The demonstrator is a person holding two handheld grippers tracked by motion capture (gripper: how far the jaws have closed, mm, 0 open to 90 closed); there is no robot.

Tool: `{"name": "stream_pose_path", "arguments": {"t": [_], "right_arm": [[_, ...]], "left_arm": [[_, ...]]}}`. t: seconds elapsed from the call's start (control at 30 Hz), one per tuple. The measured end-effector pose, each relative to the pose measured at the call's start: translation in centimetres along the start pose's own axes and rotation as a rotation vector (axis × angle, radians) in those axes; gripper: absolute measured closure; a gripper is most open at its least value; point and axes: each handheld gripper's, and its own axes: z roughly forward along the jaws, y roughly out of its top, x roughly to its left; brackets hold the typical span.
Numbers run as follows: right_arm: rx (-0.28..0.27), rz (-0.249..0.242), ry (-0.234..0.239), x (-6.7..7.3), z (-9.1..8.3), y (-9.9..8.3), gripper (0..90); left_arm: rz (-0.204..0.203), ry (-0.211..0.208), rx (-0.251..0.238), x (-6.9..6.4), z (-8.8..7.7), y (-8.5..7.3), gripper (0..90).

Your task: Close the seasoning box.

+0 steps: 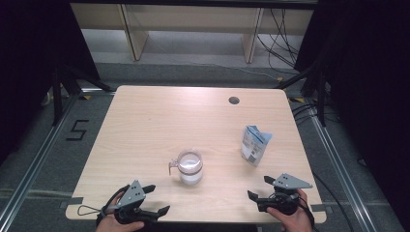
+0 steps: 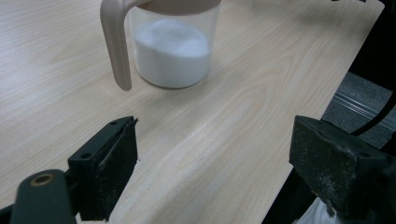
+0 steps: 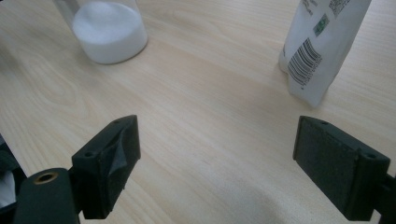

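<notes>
A clear plastic jug (image 1: 189,166) with a pale handle stands near the table's front middle, holding white powder. In the left gripper view the jug (image 2: 173,46) is just ahead, its handle turned toward the jaws. A white and blue pouch (image 1: 254,145) stands upright to the right. The right gripper view has the pouch (image 3: 322,51) at upper right and the jug (image 3: 109,32) at upper left. My left gripper (image 1: 155,199) is open at the front left edge. My right gripper (image 1: 259,187) is open at the front right, below the pouch. Both hold nothing.
The wooden table (image 1: 159,125) has a round cable hole (image 1: 234,100) at the back right. Beyond the far edge are wooden furniture legs (image 1: 133,34) and cables (image 1: 283,43) on the floor. Black stand legs (image 1: 72,77) flank the table.
</notes>
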Motion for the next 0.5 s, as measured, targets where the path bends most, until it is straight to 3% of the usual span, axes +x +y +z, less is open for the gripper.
{"name": "stream_pose_path", "arguments": {"t": [0.2, 0.27, 0.33, 0.5], "right_arm": [[0.009, -0.010, -0.005, 0.00, 0.16, -0.08, 15.9], [0.013, -0.005, 0.002, 0.03, 0.11, -0.06, 15.9], [0.011, 0.000, 0.003, 0.04, 0.12, -0.06, 15.9], [0.012, 0.000, 0.004, 0.04, 0.14, -0.06, 15.9]], "left_arm": [[0.011, 0.003, 0.011, 0.21, -0.14, 0.04, 15.1], [-0.018, 0.002, 0.006, 0.09, -0.11, -0.01, 15.1], [0.001, -0.001, -0.004, 0.26, -0.13, 0.05, 15.1], [-0.010, 0.005, -0.002, 0.31, -0.27, 0.08, 15.1]]}}
